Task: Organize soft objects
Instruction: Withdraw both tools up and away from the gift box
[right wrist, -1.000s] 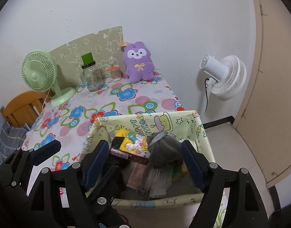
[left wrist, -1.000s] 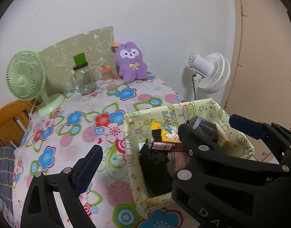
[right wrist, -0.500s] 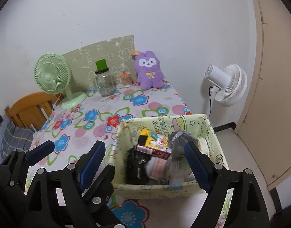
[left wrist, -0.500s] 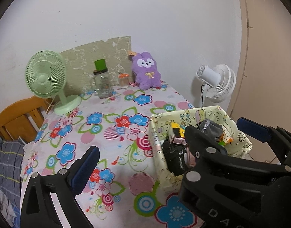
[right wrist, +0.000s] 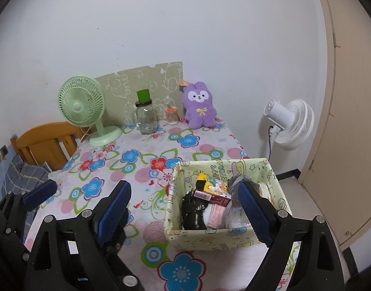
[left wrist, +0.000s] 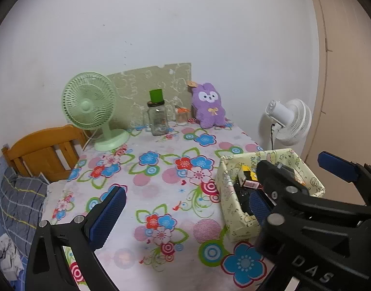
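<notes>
From the left wrist view, the left gripper (left wrist: 185, 208) stands at full spread with nothing between its blue pads, over the flowered cloth of the desk (left wrist: 161, 169). The storage box (left wrist: 227, 208), pale yellow with cartoon prints, lies to the right of this gripper and a little ahead, partly behind the black frame of the right gripper (left wrist: 294, 181), which crosses the view. The box's contents are mostly hidden here; only a yellow packet and something dark show. The purple plush rabbit (left wrist: 209, 109) sits upright at the far edge of the desk against the wall, straight ahead and well apart from both grippers.

From the right wrist view, the right gripper (right wrist: 185, 208) is widening its jaws, and no thing is pinched between them. The storage box (right wrist: 209, 238) sits just ahead and towards this gripper's right finger, which overlaps it in the picture; inside lie a black bundle (right wrist: 193, 212), a grey sock-like piece (right wrist: 235, 183) and printed packets, though which of these are soft is hard to tell. The box's long side runs across the view. The right hand is plainly the nearer to the box. The plush rabbit (right wrist: 198, 109) stands far ahead beside a small jar (right wrist: 171, 116), so it probably calls for a long forward reach from either hand.
</notes>
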